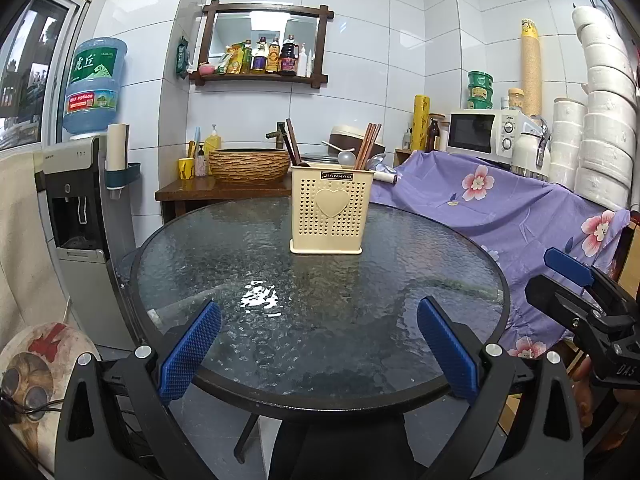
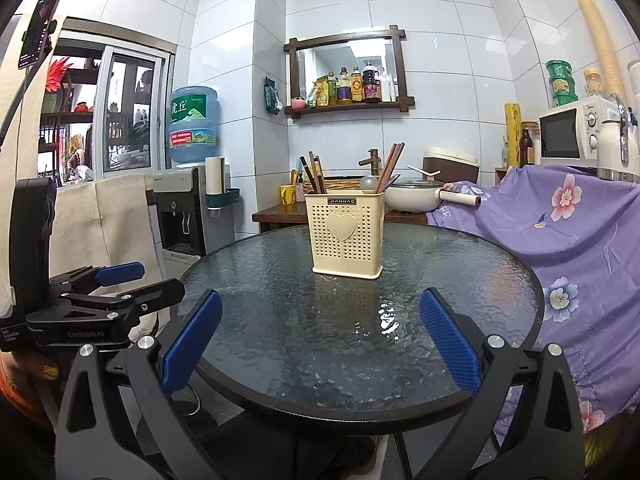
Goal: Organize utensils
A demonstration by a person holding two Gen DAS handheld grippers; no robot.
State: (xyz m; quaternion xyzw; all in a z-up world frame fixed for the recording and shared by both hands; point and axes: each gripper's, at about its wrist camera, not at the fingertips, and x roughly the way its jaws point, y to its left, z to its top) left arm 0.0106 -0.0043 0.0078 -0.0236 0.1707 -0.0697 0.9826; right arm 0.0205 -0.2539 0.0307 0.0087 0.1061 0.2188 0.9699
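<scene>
Holder (image 1: 331,208) w/ upright chopsticks (image 1: 367,145) sits dead ahead mid-worktop (image 1: 240,264), both grippers, left (image 1: 319,343) & right (image 2: 319,343), spread apart, empty, roughly equidistant.

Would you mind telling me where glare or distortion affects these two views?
Left wrist view: a bright reflection sits on the glass table in front of the utensil holder; wall tiles bow outward. Right wrist view: similar glare on the glass, dark fisheye corners, holder stays sharp.
</scene>
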